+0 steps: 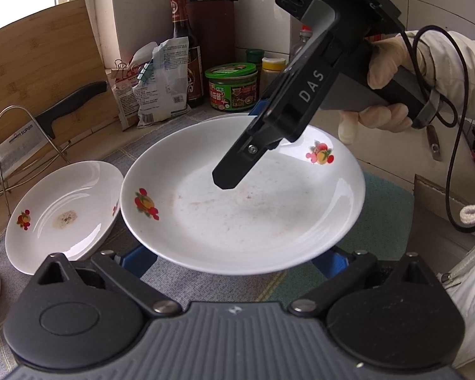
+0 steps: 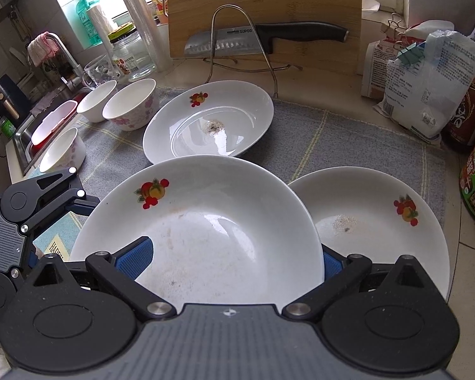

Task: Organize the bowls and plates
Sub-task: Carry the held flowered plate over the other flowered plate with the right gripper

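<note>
Now right gripper (image 2: 234,261) grips large plate (image 2: 205,221) — lifted.

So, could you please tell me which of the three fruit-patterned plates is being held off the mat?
The front plate, gripped by the right gripper and left gripper. The back plate and right-hand plate lie on the mat.

Pale countertop (image 2: 364,95) under grey checked mat (image 2: 348,139); plates (image 2: 212,123), flowered bowls (image 2: 133,104) on mat
</note>
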A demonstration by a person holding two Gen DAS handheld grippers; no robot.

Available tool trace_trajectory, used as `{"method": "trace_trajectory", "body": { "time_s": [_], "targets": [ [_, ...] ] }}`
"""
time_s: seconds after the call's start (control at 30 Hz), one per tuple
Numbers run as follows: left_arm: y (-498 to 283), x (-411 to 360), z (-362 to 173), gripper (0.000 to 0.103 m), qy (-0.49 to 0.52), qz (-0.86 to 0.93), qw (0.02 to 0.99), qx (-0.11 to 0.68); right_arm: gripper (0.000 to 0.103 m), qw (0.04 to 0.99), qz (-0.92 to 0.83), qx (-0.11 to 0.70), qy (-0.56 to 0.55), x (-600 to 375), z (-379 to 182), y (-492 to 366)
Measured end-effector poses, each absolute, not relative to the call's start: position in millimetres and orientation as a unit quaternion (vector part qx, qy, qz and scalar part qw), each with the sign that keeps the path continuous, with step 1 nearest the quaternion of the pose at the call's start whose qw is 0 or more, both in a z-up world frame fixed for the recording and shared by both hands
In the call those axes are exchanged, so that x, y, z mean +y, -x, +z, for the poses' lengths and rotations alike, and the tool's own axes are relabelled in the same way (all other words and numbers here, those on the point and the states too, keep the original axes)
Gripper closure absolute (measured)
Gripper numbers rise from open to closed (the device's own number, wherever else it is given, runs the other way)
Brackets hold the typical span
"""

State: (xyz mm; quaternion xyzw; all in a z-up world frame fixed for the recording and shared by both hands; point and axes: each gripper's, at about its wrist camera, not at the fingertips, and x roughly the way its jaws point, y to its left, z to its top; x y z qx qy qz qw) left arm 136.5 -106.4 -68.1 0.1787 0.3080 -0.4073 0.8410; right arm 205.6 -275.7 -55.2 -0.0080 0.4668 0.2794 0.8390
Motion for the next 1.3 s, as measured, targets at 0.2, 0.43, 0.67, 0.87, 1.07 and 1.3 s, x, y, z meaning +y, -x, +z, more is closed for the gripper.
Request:
{"method": "trace_trajectory", "body": {
  "time_s": [0.2, 0.43, 0.67, 0.87, 1.07, 1.3],
  "targets": [
    [-144.0, -124.3, -71.3, 0.001, -0.186, -0.413, 0.837, 0.308, 0.0, 0.843, 0.271, 0.464, 0.0, -296.4, -58.8, -211.1],
    [-151.7, -138.7, -74.6, 0.001, -0.192, -0.417, 0.833, 0.308, 0.0, 0.845, 0.263, 0.465, -0.007, -313.3, -64.2, -217.7],
    [-160.1, -147.9, -79.8, 0.001, -0.195, -0.418, 0.83, 0.312, 0.0, 0.846, 0.259, 0.465, -0.012, -322.8, -69.0, -223.7],
    [-166.0, -149.6, -82.1, 0.001, -0.197, -0.421, 0.828, 0.314, 0.0, 0.846, 0.256, 0.468, -0.016, -329.6, -73.0, -227.6],
    [-170.8, -152.5, -84.6, 0.001, -0.199, -0.423, 0.825, 0.318, 0.0, 0.845, 0.253, 0.47, -0.018, -334.9, -77.2, -229.9],
    [-175.4, -157.2, -88.5, 0.001, -0.202, -0.425, 0.82, 0.325, 0.0, 0.845, 0.249, 0.473, -0.023, -340.5, -82.1, -231.2]
  ]
}}
